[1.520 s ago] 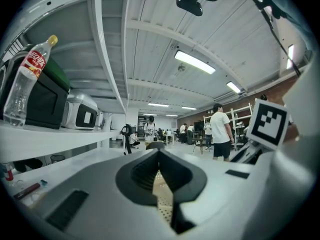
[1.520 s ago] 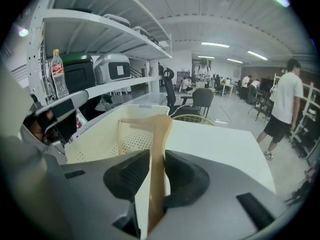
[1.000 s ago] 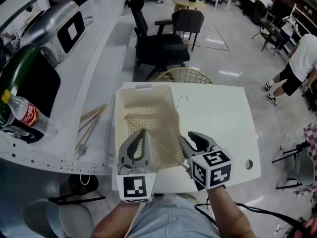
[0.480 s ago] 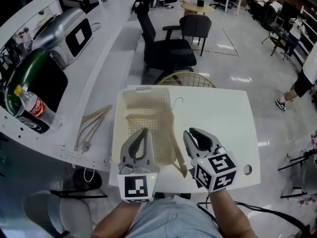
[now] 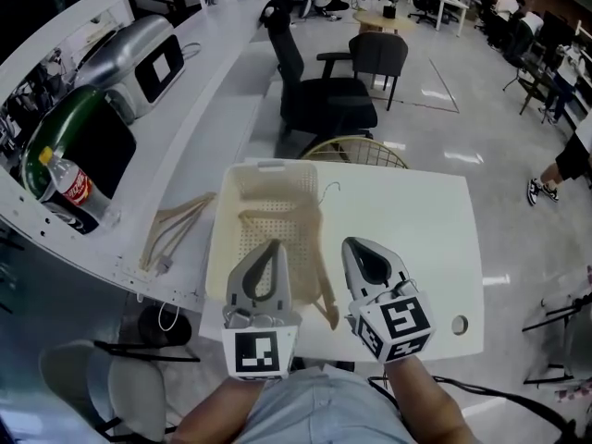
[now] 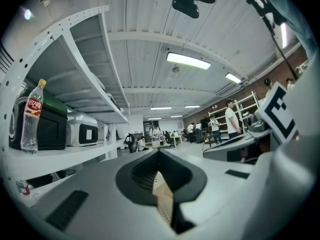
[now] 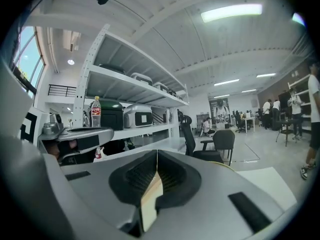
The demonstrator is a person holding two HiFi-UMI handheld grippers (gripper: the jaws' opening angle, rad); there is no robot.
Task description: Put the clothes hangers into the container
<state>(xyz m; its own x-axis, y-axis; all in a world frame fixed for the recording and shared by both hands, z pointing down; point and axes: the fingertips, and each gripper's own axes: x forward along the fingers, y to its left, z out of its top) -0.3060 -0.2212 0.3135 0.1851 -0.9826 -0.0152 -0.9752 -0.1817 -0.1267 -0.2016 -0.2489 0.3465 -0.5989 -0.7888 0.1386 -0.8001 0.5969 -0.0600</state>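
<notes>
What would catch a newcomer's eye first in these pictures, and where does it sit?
The beige perforated plastic basket on the white table stands out, with a wooden clothes hanger leaning at its right wall. At the head view's bottom, two grey grippers with black-and-white marker cubes point towards it. The left gripper and the right gripper both have jaws together, the right's having just closed, empty.

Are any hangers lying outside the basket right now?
Yes, in the head view wooden hangers lie on the white counter just left of the basket.
</notes>
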